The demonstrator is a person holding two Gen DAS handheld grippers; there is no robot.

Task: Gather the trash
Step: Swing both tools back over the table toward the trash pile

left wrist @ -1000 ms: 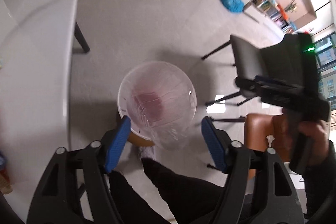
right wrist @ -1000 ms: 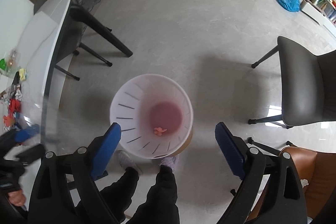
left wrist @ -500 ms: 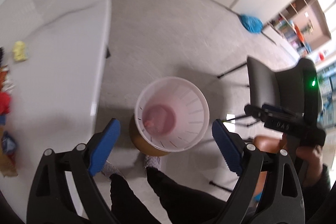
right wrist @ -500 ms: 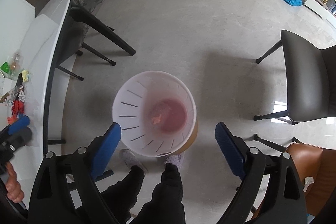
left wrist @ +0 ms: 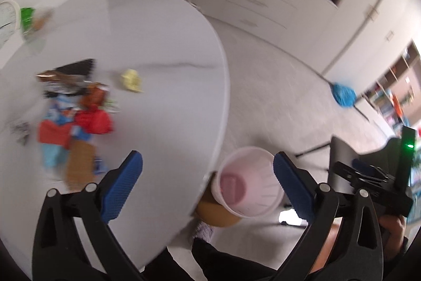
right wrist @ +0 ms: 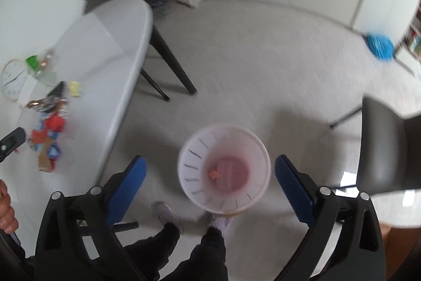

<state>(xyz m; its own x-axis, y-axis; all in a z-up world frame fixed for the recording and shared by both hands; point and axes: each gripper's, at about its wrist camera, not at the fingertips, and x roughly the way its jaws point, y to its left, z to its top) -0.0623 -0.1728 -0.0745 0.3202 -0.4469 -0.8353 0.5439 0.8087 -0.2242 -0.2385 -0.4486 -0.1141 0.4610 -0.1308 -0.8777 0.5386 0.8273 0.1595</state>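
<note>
A white slotted trash bin [right wrist: 224,168] stands on the floor by the table, with a small orange scrap [right wrist: 213,173] inside; it also shows in the left wrist view [left wrist: 248,182]. A pile of wrappers [left wrist: 71,109] with a red piece [left wrist: 95,120] and a yellow crumpled piece [left wrist: 130,80] lies on the white table [left wrist: 163,49]. The pile also shows in the right wrist view [right wrist: 47,128]. My left gripper [left wrist: 208,183] is open and empty above the table edge. My right gripper [right wrist: 210,188] is open and empty above the bin.
A white clock [right wrist: 13,79] and a green item [right wrist: 33,61] lie at the table's far end. A grey chair [right wrist: 386,149] stands right of the bin. A blue mop head [right wrist: 380,46] lies on the floor. My feet [right wrist: 221,221] are beside the bin.
Both views have swung up and left, now blurred. The left gripper has moved from over the bin to over the table edge, bringing the wrapper pile into view. Both grippers stay open.
</note>
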